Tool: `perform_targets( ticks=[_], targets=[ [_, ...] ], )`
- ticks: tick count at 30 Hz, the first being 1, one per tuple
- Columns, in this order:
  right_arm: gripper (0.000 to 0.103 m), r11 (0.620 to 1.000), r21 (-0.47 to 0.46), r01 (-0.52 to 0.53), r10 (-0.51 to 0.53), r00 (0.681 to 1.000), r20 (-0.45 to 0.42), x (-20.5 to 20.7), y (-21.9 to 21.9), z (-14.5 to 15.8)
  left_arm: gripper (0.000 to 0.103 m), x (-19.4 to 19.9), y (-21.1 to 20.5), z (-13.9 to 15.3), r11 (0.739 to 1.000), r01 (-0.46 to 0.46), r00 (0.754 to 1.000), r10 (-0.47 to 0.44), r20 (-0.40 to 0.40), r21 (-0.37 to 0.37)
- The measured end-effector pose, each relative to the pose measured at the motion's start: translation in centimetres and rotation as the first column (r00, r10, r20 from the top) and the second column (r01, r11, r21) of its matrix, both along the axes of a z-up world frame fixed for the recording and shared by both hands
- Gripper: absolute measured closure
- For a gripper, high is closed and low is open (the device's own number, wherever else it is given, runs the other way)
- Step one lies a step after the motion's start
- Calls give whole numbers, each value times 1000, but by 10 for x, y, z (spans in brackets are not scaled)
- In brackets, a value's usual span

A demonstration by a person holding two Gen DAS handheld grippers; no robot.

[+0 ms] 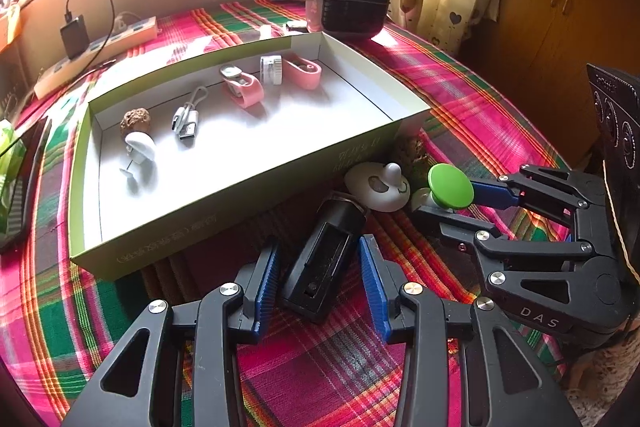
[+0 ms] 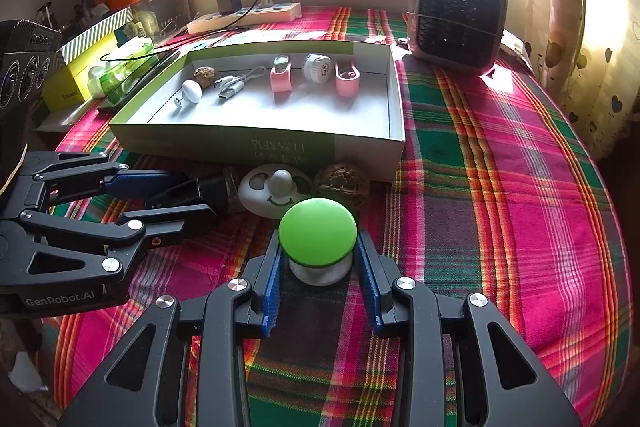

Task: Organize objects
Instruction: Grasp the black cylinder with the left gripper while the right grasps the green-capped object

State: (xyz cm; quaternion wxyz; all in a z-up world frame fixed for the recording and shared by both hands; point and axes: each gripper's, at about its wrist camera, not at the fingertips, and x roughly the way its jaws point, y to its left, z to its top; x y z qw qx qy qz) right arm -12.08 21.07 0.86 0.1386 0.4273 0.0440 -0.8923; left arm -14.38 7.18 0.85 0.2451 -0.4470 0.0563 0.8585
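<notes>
1. The green knob point(image 2: 317, 230) sits between the pads of the right gripper point(image 2: 320, 263), which pinches its white base under the wide cap. I judge it light, hard plastic with a smooth, rounded base that could slip, so the hold belongs low on the base, below the cap's overhang.
2. The black block point(image 1: 322, 259) lies lengthwise between the fingers of the left gripper point(image 1: 316, 267), whose jaws stand spread, with gaps on both sides. It looks rigid and somewhat heavier; its long flat sides are the natural place to clamp.
3. Just ahead of both grippers lie a white disc point(image 2: 276, 195) and a walnut point(image 2: 341, 185), against the near wall of the box point(image 2: 248, 131); farther ahead, small items line the box's back wall.
4. The surface looks like a worktop under a plaid cloth point(image 2: 500, 187), soft and liable to bunch.
5. Beyond the box stand a fan point(image 2: 458, 17) and a power strip point(image 2: 248, 15) below a bright window; clutter stands left of the left gripper.
</notes>
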Motion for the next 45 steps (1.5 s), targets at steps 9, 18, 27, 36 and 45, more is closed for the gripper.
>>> perform_targets(
  ticks=[9,18,27,36,45],
  targets=[
    [68,1000,-14,6,-6,1000,1,2,4,0,65,-2,8,0,999,4,1000,-4,-15,-33],
    [69,1000,-21,8,-8,1000,2,2,6,0,70,4,12,-1,998,9,999,-11,-35,-66],
    [69,1000,-21,8,-7,1000,2,3,6,0,77,5,12,0,998,5,999,-7,-32,-60],
    [69,1000,-21,7,-7,1000,2,2,6,0,78,5,12,0,999,-4,1000,2,-30,-52],
    [75,1000,-18,12,-12,1000,-15,5,6,3,78,6,11,0,999,-6,1000,5,-26,-43]
  ],
)
